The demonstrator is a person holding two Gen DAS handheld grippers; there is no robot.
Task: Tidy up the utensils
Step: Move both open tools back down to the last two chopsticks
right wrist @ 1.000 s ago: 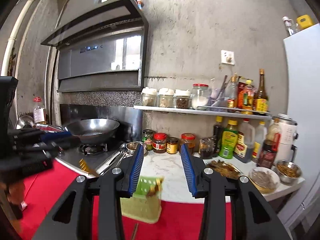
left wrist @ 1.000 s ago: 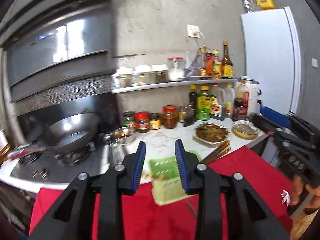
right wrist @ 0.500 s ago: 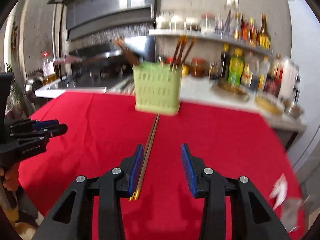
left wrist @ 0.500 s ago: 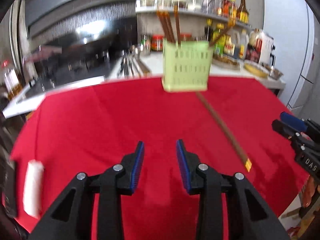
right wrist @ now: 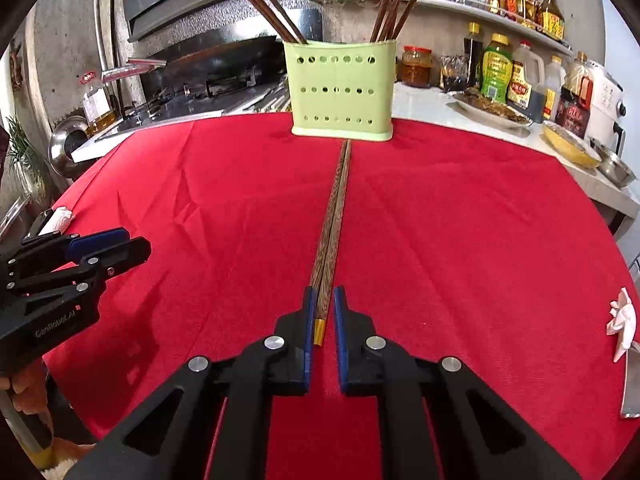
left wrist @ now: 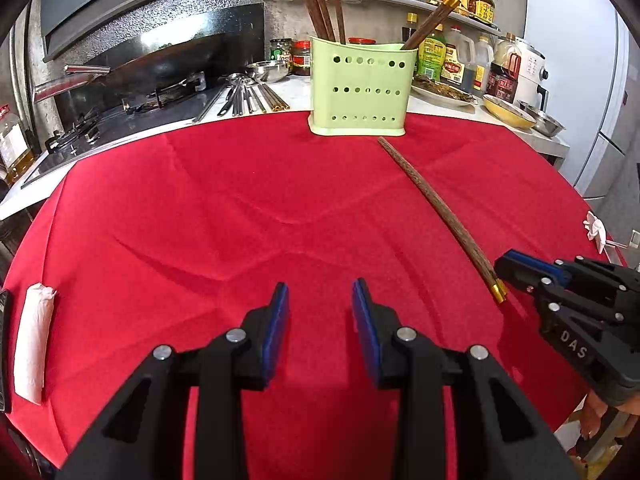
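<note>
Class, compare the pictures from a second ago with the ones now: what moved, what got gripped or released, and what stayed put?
Both grippers tipped down from the shelf wall toward the red cloth. The right gripper came down around the gold-tipped end of the pair of chopsticks, pads close beside it but not yet clamped. The left gripper remains open and empty. The green holder and the chopsticks stayed in place.

The green holder (right wrist: 342, 92) hides the lower ends of the chopsticks standing in it (right wrist: 390, 4), so how they sit inside cannot be told. Behind the holder, the labels on the sauce bottles (right wrist: 496, 68) are too small to read. On the red cloth before it, whether the right gripper (right wrist: 323, 312) fingers (right wrist: 308, 320) touch the lying chopsticks (right wrist: 334, 216) is unclear. The white roll (left wrist: 34, 344), far left of the holder, is partly cut off by the dark frame edge.
</note>
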